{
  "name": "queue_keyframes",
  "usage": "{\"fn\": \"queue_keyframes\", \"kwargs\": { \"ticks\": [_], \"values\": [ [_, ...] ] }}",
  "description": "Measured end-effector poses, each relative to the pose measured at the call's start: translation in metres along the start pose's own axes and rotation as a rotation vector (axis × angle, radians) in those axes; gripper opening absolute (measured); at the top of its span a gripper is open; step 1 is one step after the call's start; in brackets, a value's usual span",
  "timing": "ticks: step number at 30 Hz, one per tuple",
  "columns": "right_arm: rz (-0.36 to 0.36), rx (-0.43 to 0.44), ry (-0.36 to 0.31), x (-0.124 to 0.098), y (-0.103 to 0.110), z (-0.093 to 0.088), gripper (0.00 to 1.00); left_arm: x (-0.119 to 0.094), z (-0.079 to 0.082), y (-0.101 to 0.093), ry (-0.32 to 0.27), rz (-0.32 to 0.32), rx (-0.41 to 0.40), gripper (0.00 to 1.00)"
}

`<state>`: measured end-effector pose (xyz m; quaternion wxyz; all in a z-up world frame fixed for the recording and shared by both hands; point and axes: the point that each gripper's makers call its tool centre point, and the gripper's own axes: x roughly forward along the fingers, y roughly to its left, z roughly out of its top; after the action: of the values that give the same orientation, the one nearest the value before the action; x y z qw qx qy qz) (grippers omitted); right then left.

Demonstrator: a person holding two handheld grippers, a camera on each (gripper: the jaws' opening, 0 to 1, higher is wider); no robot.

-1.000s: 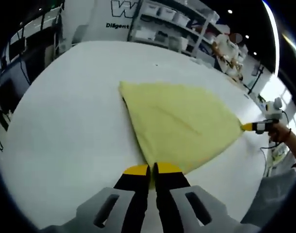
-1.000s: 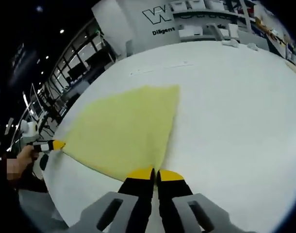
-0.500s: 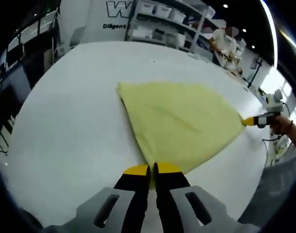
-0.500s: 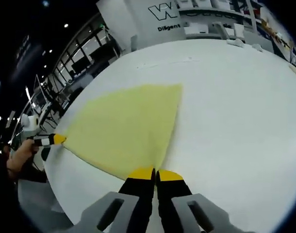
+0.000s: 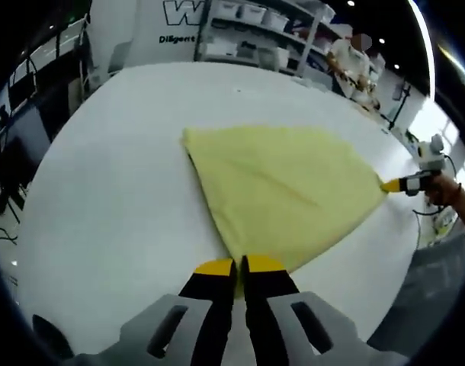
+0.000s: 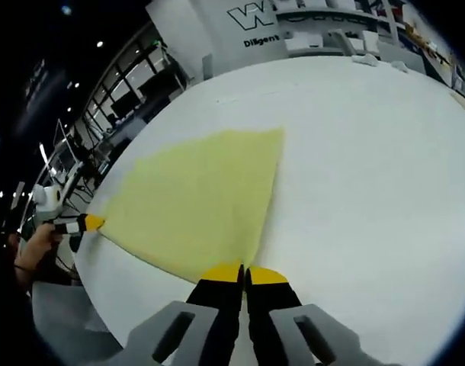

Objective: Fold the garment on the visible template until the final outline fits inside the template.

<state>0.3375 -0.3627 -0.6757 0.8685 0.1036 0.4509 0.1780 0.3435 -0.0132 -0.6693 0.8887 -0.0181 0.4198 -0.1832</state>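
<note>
Left gripper view: left gripper (image 5: 238, 266) at the bottom, yellow-tipped jaws pressed together on the near corner of the yellow garment (image 5: 282, 191). Garment lies flat on the white counter (image 5: 103, 191), spread in a roughly triangular shape, one corner at the jaws, one toward the far left, one stretched out to the right. At that right corner the right gripper (image 5: 392, 184) comes in from the side, its yellow tip touching the fabric edge; a hand (image 5: 446, 191) holds it just past the counter's rim. A faint diagonal crease runs across the cloth. Beyond the counter: shelving with white bins (image 5: 251, 30), a white panel with dark lettering (image 5: 141, 27), a person standing at the far right by the shelves.

Right gripper view: right gripper (image 6: 244, 273) at the bottom, jaws closed together on a corner of the garment (image 6: 194, 206). Cloth fans away from the jaws toward upper left, straight right edge running up to a far corner. At the leftmost corner the left gripper (image 6: 88, 223) has its yellow tip on the fabric, hand (image 6: 34, 244) behind it at the counter's edge. Rest of the counter (image 6: 370, 168) to the right is plain white; a thin faint line is visible on it past the garment's far corner. No template outline can be made out. Background: white wall sign (image 6: 255, 27), windows and dark frames to the left.
</note>
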Motion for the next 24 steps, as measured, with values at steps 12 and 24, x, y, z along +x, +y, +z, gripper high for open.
{"fn": "queue_keyframes", "kwargs": {
  "ticks": [12, 24],
  "values": [
    [-0.025, -0.021, -0.049, 0.000, -0.003, 0.007, 0.04, -0.003, 0.003, 0.002, -0.031, 0.027, 0.006, 0.10],
    [0.003, -0.098, -0.152, -0.028, 0.025, 0.029, 0.63, -0.030, 0.027, -0.013, -0.123, -0.006, -0.028, 0.54]
  ]
}}
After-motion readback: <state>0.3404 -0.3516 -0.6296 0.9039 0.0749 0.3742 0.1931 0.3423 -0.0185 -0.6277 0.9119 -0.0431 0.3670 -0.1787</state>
